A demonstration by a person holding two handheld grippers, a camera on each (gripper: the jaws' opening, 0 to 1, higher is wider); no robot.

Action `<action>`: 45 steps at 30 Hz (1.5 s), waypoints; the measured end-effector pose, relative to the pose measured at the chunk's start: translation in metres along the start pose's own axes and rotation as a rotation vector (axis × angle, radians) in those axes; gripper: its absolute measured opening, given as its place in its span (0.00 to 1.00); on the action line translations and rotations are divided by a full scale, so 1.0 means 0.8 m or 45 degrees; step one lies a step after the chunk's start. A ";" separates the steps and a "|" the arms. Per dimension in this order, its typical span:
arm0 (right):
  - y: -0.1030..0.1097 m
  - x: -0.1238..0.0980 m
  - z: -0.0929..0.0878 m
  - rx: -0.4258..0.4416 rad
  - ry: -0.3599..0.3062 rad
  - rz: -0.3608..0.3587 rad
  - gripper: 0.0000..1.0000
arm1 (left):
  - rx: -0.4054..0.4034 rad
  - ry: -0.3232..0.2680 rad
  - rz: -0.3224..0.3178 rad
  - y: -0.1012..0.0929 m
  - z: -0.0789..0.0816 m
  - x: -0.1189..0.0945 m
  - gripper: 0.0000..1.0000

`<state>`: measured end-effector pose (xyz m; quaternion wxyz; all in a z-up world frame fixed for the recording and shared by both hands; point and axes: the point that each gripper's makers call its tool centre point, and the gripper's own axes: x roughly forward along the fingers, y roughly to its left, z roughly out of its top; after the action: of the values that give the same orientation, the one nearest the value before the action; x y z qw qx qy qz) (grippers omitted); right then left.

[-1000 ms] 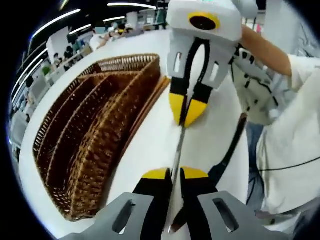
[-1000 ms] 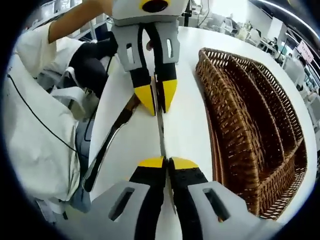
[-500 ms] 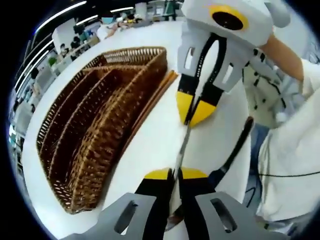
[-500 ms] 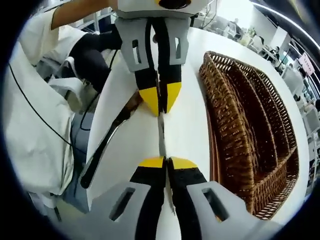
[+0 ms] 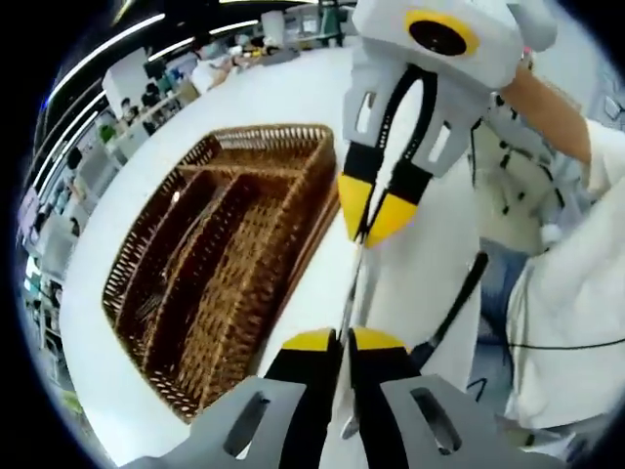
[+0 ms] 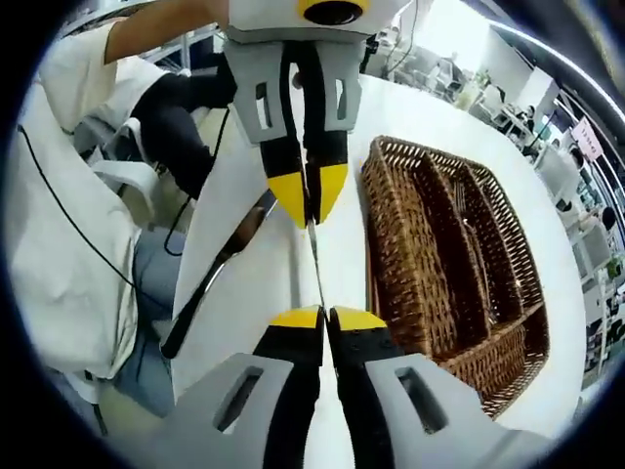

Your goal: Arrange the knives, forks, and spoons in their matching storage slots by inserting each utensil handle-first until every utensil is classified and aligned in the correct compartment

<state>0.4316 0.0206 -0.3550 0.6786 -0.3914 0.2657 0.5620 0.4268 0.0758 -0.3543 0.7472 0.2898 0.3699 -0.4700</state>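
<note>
A thin metal utensil (image 5: 352,283) spans between my two grippers, above the white table; I cannot tell its kind. My left gripper (image 5: 339,339) is shut on one end, and my right gripper (image 5: 374,213) pinches the other end from the far side. In the right gripper view the same utensil (image 6: 314,264) runs from my right gripper (image 6: 327,318) up to the left gripper (image 6: 310,200). The brown wicker tray (image 5: 288,249) with long slots lies beside the utensil, also seen as the tray (image 6: 386,244) on the right.
A dark-handled knife (image 5: 454,308) lies near the edge of the round white table (image 5: 264,98); it shows as the knife (image 6: 210,288) on the left. A person in white sleeves stands just past that edge. Some metal pieces lie in the tray's slots.
Both grippers have risen from the table with the utensil still held between them; the tray looks smaller and sits more centrally in each view.
</note>
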 end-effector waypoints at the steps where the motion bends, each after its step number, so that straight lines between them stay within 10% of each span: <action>1: -0.005 -0.001 0.004 -0.025 -0.015 -0.023 0.02 | 0.020 0.008 -0.003 0.002 0.000 -0.002 0.04; 17: -0.060 0.001 0.020 -0.085 -0.070 -0.172 0.03 | 0.046 0.008 0.103 0.050 0.014 -0.006 0.04; 45: -0.119 0.050 0.010 0.022 -0.107 -0.087 0.03 | 0.008 0.046 0.085 0.129 0.004 0.036 0.05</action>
<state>0.5324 0.0432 -0.3605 0.7113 -0.3704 0.2284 0.5520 0.5305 0.0997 -0.3680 0.7547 0.3128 0.3720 -0.4406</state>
